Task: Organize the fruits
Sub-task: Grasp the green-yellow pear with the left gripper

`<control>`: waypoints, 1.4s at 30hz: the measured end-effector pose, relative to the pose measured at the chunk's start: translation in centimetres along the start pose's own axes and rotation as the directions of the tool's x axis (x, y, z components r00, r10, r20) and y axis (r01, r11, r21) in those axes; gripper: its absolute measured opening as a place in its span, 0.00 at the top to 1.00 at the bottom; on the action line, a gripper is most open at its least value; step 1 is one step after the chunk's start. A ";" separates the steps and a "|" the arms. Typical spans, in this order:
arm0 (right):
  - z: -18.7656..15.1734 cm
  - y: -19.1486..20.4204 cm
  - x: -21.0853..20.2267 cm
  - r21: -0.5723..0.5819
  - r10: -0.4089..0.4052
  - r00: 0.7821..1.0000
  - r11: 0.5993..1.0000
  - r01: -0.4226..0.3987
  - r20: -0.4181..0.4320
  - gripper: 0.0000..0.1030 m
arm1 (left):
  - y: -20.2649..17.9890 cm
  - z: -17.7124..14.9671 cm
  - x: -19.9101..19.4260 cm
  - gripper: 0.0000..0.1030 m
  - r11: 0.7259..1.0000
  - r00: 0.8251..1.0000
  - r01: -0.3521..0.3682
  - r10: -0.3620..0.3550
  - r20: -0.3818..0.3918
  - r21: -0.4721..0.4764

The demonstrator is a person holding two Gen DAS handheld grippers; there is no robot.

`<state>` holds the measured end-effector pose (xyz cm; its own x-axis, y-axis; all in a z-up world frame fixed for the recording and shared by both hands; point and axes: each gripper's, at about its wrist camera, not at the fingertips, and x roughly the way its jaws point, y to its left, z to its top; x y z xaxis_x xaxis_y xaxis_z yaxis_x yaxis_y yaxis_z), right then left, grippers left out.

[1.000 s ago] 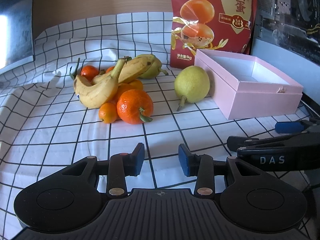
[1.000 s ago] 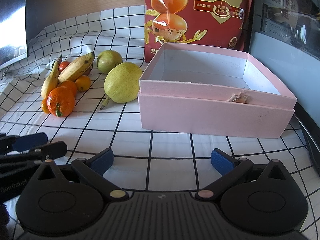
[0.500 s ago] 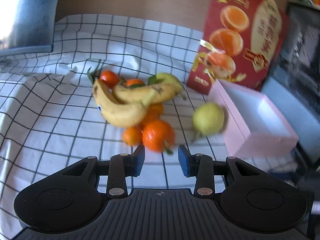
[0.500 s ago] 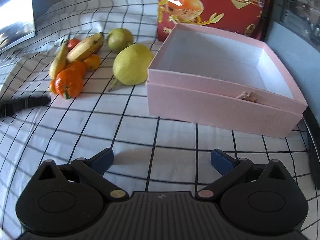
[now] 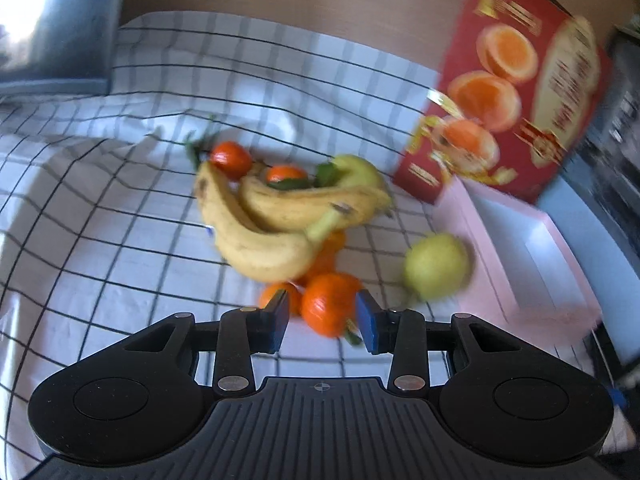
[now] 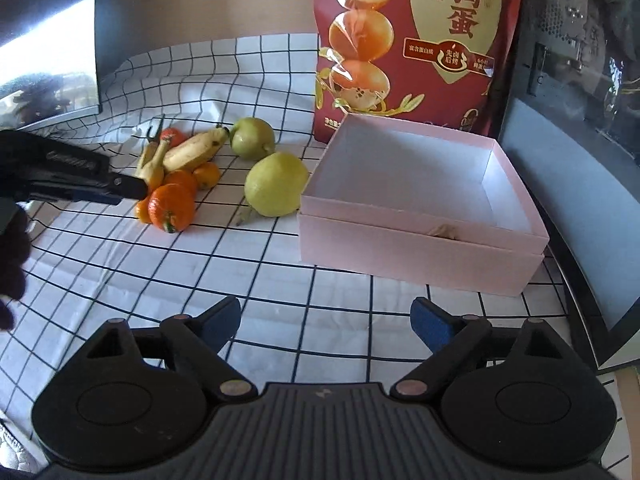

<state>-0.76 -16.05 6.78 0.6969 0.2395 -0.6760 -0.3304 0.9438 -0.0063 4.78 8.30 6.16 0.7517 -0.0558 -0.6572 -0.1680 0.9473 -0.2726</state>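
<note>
A fruit pile lies on the checked cloth: two bananas (image 5: 276,232), several oranges, a green pear behind (image 6: 253,138) and a yellow pear (image 5: 436,266) beside an open pink box (image 6: 420,216). My left gripper (image 5: 322,314) is open, its blue pads either side of the front big orange (image 5: 328,308), hovering above it. In the right wrist view the left gripper (image 6: 120,188) reaches in from the left over that orange (image 6: 172,206). My right gripper (image 6: 326,320) is wide open and empty, above the cloth in front of the box.
A tall red snack bag (image 6: 416,44) stands behind the box. A dark appliance (image 6: 580,80) is at the right, a shiny dark panel (image 6: 44,60) at the left. The cloth is rumpled behind the fruit.
My left gripper has risen and moved forward over the fruit pile, now framing the big orange. My right gripper has lifted and pulled back a little, still open.
</note>
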 end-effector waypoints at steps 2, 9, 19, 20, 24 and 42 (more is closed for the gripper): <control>-0.1 0.3 -0.3 -0.017 -0.007 1.000 1.000 0.007 0.009 0.10 | 0.7 0.4 0.5 0.61 1.000 1.000 -0.002 0.002 -0.009 -0.022; -0.8 0.8 0.0 -0.022 -0.017 1.000 1.000 0.017 -0.015 0.10 | -1.3 0.4 1.9 0.61 0.997 0.998 0.052 -0.050 -0.026 0.060; -1.2 1.0 0.2 -0.025 -0.016 0.999 1.000 0.015 -0.036 0.10 | -4.5 0.0 1.9 0.60 0.957 0.974 0.225 -0.217 -0.062 0.186; -1.3 1.0 0.1 -0.024 -0.017 0.999 1.000 0.016 -0.035 0.10 | -4.9 -0.2 1.5 0.60 0.945 0.964 0.264 -0.254 -0.072 0.194; -1.3 0.8 0.1 -0.008 -0.020 0.999 1.000 0.020 -0.041 0.10 | -6.7 -0.1 1.3 0.60 0.923 0.968 0.249 -0.248 -0.039 0.293; -2.3 -0.7 -1.4 0.045 -0.064 0.997 0.997 0.066 -0.043 0.10 | -11.1 5.8 9.5 0.56 0.798 0.948 0.308 -0.209 -0.241 0.518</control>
<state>-2.94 -17.61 6.01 0.6884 0.1687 -0.7054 -0.2551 0.9668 -0.0177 17.46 -0.94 7.03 0.5934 -0.3269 -0.7355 0.4274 0.9023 -0.0562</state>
